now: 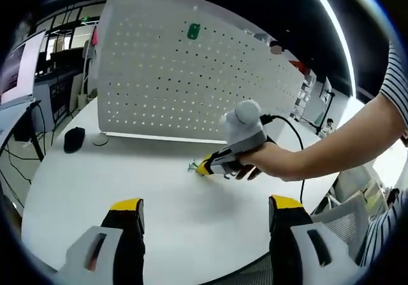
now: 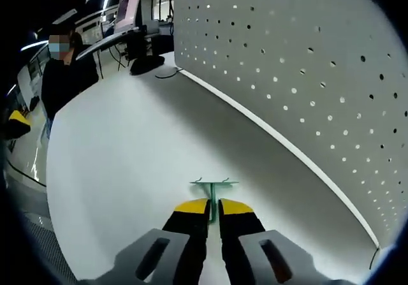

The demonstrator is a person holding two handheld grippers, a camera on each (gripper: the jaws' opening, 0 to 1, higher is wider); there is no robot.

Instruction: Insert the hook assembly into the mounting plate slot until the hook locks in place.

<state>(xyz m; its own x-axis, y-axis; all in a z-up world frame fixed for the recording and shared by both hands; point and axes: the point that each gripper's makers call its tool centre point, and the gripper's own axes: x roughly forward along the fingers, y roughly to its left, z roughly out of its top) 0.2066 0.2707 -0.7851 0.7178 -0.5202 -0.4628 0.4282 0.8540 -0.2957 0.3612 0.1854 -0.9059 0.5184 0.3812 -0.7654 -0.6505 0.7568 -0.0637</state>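
A green hook assembly (image 2: 213, 184) lies low over the white table, its stem pinched between the yellow tips of my right gripper (image 2: 212, 207), which is shut on it. In the left gripper view a hand holds that right gripper (image 1: 207, 166) near the table's middle, and the green hook (image 1: 193, 167) pokes out of its tips. The white perforated mounting plate (image 1: 185, 81) stands upright behind; it rises along the right side (image 2: 306, 74) in the right gripper view. Another green hook (image 1: 193, 31) hangs high on the plate. My left gripper (image 1: 206, 205) is open near the table's front edge, holding nothing.
A black mouse (image 1: 74, 138) and a cable lie at the plate's left end. The white table (image 1: 115, 170) is round. A person (image 2: 60, 68) stands beyond the table's edge. Desks with monitors (image 2: 131, 7) stand behind, and a chair (image 1: 347, 221) at the right.
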